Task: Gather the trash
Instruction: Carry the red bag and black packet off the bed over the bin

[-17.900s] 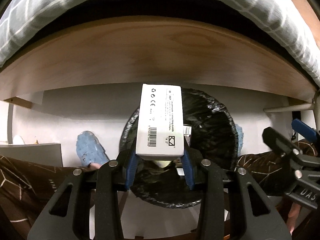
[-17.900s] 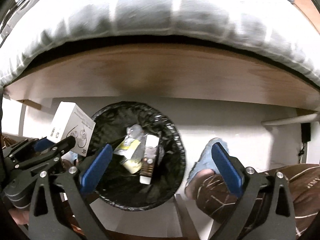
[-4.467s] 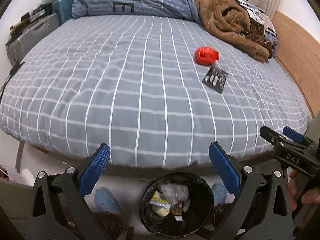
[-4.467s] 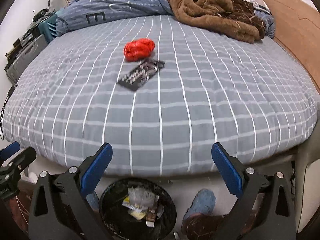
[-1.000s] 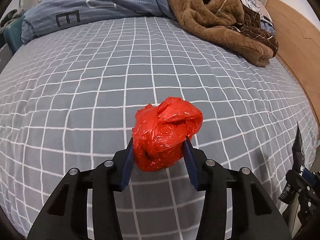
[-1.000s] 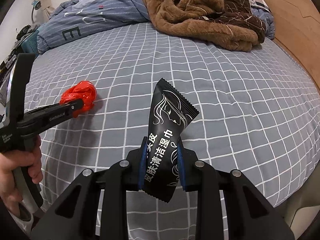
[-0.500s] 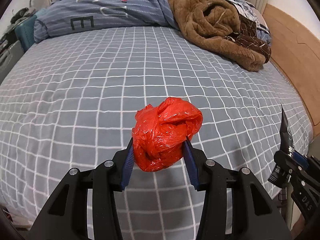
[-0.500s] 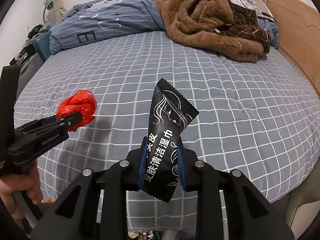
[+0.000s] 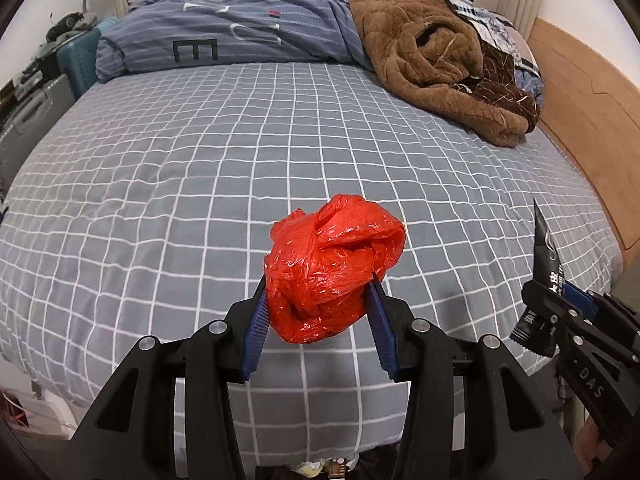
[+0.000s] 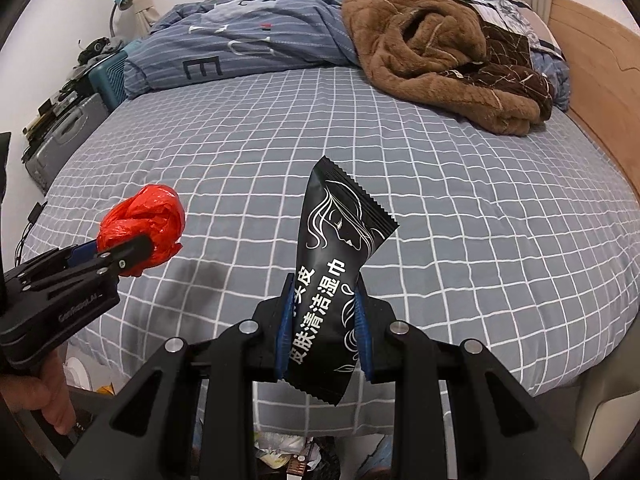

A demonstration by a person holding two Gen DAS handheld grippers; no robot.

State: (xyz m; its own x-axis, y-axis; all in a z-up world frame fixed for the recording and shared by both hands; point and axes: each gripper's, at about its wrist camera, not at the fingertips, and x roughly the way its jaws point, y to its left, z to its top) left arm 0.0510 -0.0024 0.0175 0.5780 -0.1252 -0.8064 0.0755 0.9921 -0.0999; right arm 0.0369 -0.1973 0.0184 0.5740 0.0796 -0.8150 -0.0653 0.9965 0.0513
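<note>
Below both grippers, at bottom edge: trash bin (image 10: pixel 298 462), partly hidden. Left gripper (image 9: pixel 318 314) clamped on red plastic bag (image 9: pixel 332 268); right gripper (image 10: pixel 322 322) clamped on black wipe packet (image 10: pixel 336 280), long axis upright. Both above bed (image 10: pixel 440 208) edge, bin roughly equally near.

A: Any readable txt?
B: Black sachet (image 10: pixel 335 280) has white Chinese chars, "皮肤清洁湿巾" legible, w/ a line-drawn face above.
A: Bedding?
B: Blue duvet (image 9: pixel 240 36) shows big letters, a dark "E" and a pale "U"; rest unclear.
A: Tools?
B: "DAS" on right gripper (image 9: pixel 544 312); left gripper (image 10: pixel 132 256) has a brand word, too blurred to read.
</note>
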